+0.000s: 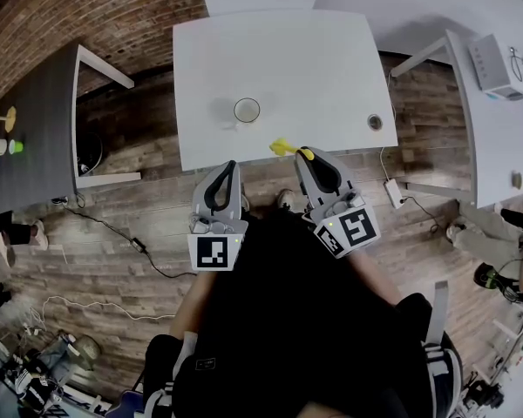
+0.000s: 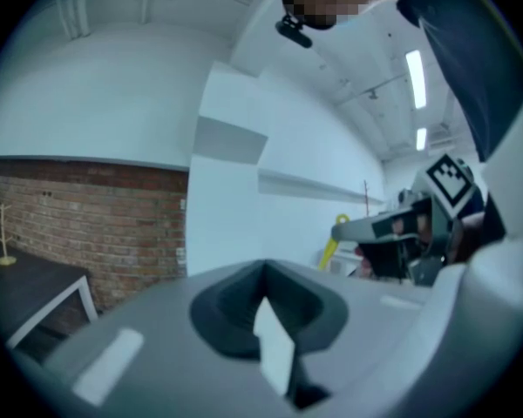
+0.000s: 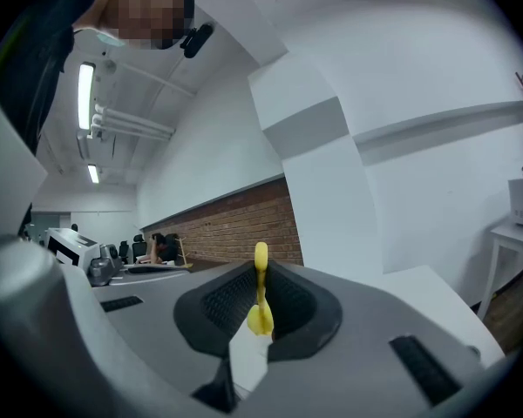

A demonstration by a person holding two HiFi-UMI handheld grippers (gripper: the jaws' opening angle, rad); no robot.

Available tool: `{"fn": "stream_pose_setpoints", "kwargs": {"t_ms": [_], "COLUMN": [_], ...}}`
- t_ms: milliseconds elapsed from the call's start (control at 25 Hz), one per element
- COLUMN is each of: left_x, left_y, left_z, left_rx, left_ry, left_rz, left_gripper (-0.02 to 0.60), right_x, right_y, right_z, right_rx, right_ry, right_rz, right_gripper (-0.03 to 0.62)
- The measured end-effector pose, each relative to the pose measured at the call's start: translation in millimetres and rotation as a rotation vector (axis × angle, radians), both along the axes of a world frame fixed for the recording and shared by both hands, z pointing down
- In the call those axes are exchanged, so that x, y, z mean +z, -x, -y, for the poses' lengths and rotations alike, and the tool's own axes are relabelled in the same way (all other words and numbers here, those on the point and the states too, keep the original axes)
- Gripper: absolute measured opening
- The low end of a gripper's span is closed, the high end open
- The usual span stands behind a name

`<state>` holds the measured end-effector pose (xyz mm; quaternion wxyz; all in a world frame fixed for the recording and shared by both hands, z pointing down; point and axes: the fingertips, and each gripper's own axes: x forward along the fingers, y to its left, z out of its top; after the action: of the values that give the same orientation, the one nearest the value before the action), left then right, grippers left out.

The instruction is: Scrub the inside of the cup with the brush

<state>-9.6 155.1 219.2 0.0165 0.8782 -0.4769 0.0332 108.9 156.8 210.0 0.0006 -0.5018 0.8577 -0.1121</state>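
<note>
A clear glass cup (image 1: 247, 110) stands upright on the white table (image 1: 314, 59), a little in from its near edge. My right gripper (image 1: 305, 153) is shut on a yellow brush (image 1: 283, 147), which sticks out leftward over the table's near edge, to the near right of the cup. In the right gripper view the brush (image 3: 261, 286) rises between the closed jaws of the right gripper (image 3: 260, 273). My left gripper (image 1: 229, 165) hangs just short of the table edge, shut and empty. The left gripper (image 2: 263, 273) shows nothing between its jaws in its own view, where the brush (image 2: 334, 238) appears at the right.
A round cable hole (image 1: 375, 122) sits at the table's near right corner. A dark grey table (image 1: 35, 138) with small coloured items stands left. A white desk (image 1: 492, 138) carrying a white device (image 1: 497, 64) stands right. Cables (image 1: 113, 233) run over the wood floor.
</note>
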Motion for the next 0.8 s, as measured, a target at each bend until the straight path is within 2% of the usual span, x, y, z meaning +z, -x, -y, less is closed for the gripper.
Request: {"fn": "stream_pose_setpoints", "kwargs": {"t_ms": [120,560,800], "left_x": [7.8,25.6,31.3], "left_y": [-1.3,-16.1,-21.6], "left_z": [-4.4,-14.6,-17.5], "left_rx": [-0.007,-0.083,-0.120], "left_ry": [0.030,0.106,0.106], "left_rz": [0.033,0.063,0.064], "left_gripper": [0.002,0.002,0.002], "right_x": [-1.2,0.5,3.8], "right_y": [-4.5,-23.1,-26.2], "right_z": [-0.5,-2.6,-3.5], "right_rx": [-0.008,-0.079,-0.116], "right_ry": [0.001,0.000,0.000], "right_rz": [0.022,0.069,0.073], "right_gripper": [0.032,0.032,0.032]}}
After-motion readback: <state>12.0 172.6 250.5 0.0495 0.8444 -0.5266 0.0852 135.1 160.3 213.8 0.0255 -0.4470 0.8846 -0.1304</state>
